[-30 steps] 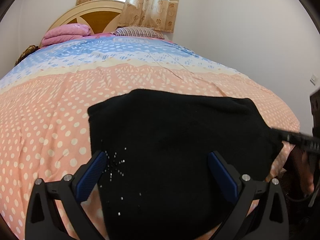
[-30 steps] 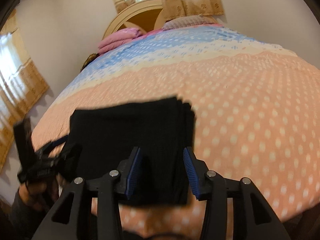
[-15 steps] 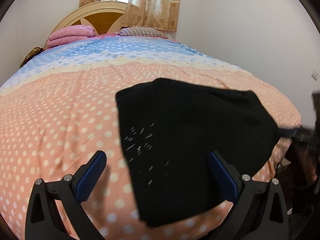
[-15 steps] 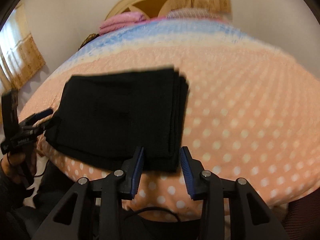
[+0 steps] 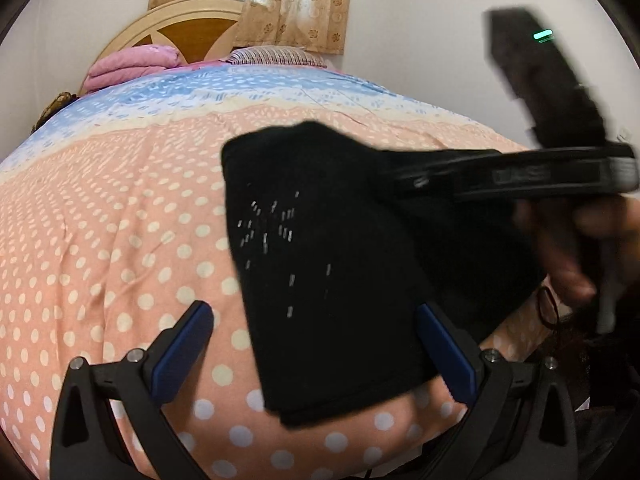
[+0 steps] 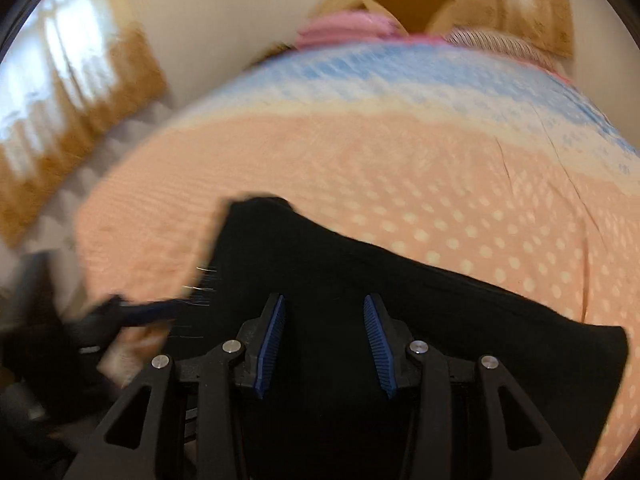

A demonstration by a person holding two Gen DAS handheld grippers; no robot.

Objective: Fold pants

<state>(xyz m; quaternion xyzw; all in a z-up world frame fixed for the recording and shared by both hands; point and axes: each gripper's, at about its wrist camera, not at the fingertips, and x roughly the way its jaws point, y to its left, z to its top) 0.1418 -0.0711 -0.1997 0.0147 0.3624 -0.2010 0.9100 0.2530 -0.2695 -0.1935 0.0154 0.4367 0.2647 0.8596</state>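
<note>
Right gripper (image 6: 324,344) (jaws parted, reopening) has swung over pants (image 5: 332,280); left gripper (image 5: 316,356) spread.

The right gripper (image 6: 324,340) hovered low in the frame over the folded black pants (image 6: 440,320), its blue pads parted with dark cloth showing between them, not pinched. The pants lay on the peach dotted bedspread (image 6: 400,168). At lower left the left gripper (image 6: 132,312) blurred near the fabric's edge. Pink pillows (image 6: 344,28) sat top centre
</note>
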